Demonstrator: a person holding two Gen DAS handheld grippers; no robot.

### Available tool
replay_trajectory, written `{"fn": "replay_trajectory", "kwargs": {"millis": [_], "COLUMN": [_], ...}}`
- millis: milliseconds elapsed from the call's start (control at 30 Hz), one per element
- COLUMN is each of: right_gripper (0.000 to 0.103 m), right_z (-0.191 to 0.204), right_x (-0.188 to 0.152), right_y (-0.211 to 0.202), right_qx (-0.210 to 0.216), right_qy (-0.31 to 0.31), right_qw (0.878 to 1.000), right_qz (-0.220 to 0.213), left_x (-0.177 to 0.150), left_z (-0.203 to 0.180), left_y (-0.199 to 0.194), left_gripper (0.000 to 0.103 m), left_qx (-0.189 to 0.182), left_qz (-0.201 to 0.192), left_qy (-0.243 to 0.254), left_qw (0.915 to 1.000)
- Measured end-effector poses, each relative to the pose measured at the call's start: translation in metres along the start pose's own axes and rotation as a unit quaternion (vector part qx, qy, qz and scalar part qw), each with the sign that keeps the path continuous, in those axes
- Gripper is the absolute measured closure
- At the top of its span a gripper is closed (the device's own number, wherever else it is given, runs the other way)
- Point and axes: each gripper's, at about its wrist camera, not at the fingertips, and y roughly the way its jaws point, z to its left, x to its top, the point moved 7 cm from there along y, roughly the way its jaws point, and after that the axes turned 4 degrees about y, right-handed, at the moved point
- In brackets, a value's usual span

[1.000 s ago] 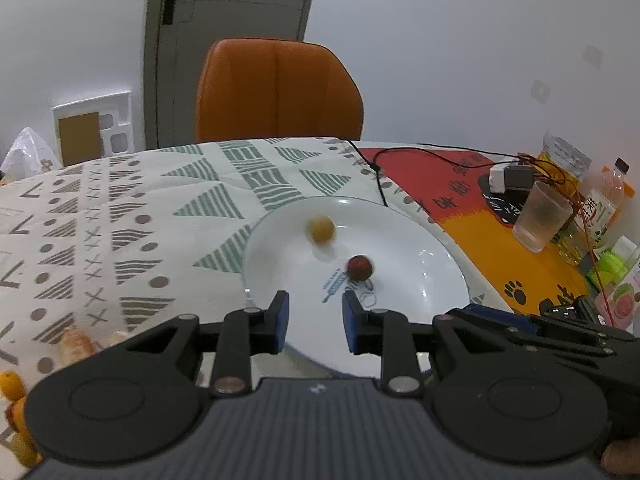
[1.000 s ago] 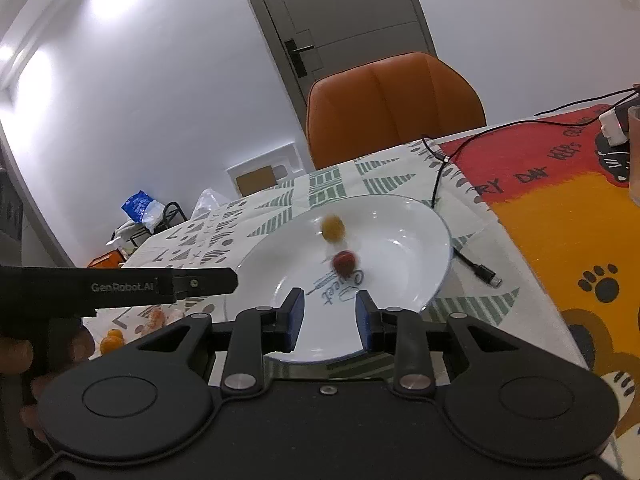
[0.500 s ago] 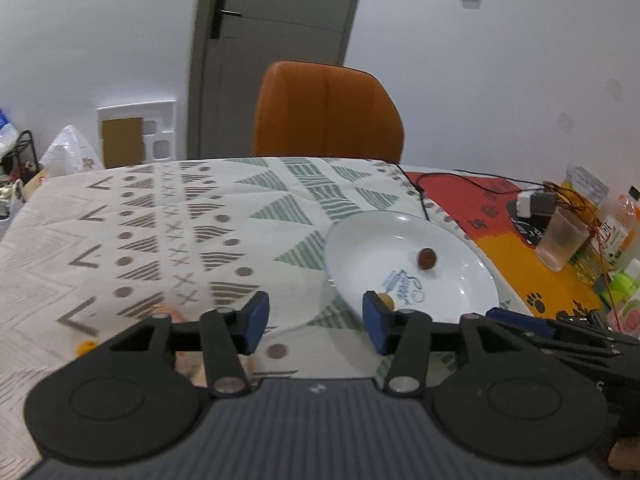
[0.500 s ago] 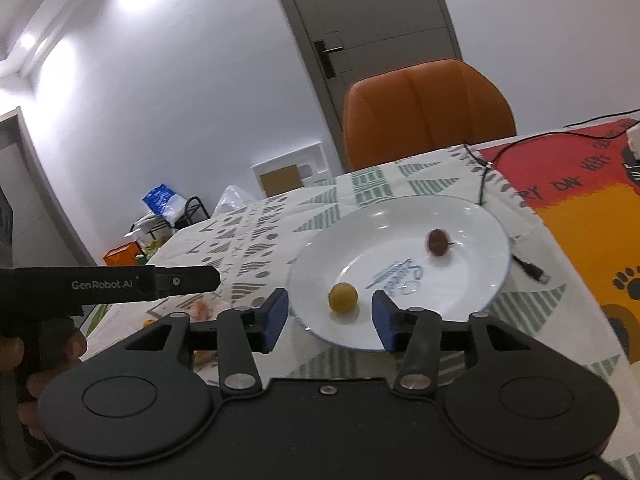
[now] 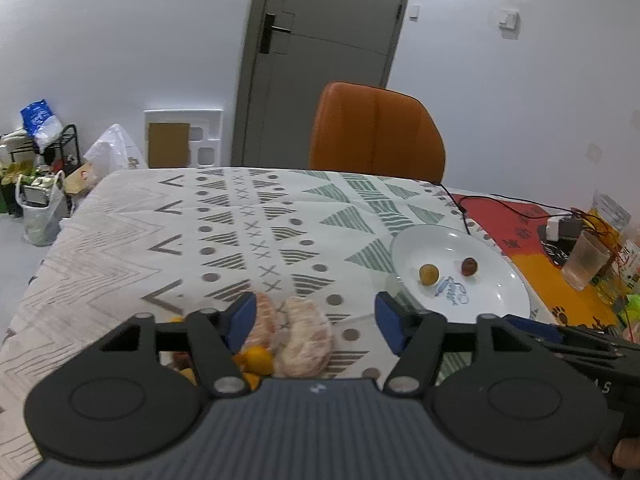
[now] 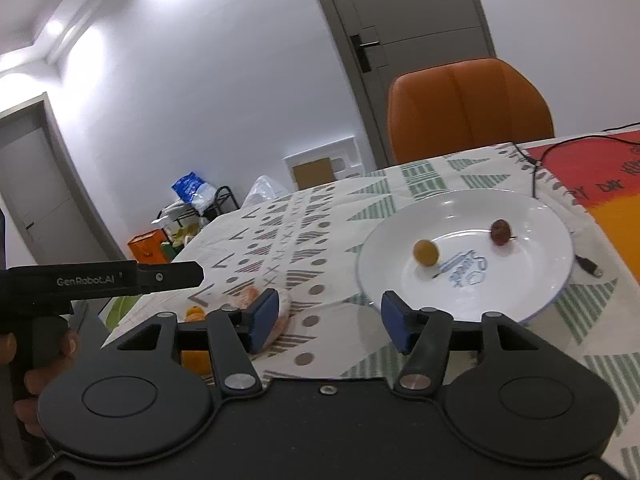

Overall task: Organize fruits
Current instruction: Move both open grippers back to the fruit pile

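Both grippers – left (image 5: 316, 322), right (image 6: 328, 320) – opening, nothing between

Plate (image 5: 516, 300) white, blue script at centre. On it: yellow fruit (image 5: 429, 274), dark red fruit (image 5: 469, 266). Tablecloth (image 5: 240, 224) cream, grey-and-green triangles, dots, crosses, chevrons. Chair (image 5: 376, 132) orange. Peeled segments (image 5: 304, 336) pale orange-pink. Gripper pads (image 5: 243, 316) blue.
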Motion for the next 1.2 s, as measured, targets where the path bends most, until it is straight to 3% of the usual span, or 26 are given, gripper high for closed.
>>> {"fn": "replay_trajectory", "kwargs": {"millis": [167, 367, 1200], "right_gripper": [0.037, 0.026, 0.021], "right_z": [0.016, 0.033, 0.082], "right_x": [-0.005, -0.010, -0.027], "right_y": [0.004, 0.009, 0.016], "right_qx": [0.010, 0.022, 0.057], "right_qy": [-0.010, -0.022, -0.067], "right_qw": [1.000, 0.999, 0.995], "right_qz": [0.005, 0.007, 0.036], "left_x": [-0.004, -0.011, -0.044], "left_z": [0.017, 0.041, 0.103], "left_y": [-0.012, -0.025, -0.063], "left_gripper": [0.026, 0.023, 0.023], "left_qx": [0.018, 0.042, 0.082], "left_qz": [-0.008, -0.016, -0.025], "left_qy": [-0.008, -0.026, -0.088], "left_qw": [0.9998, 0.9987, 0.9925]}}
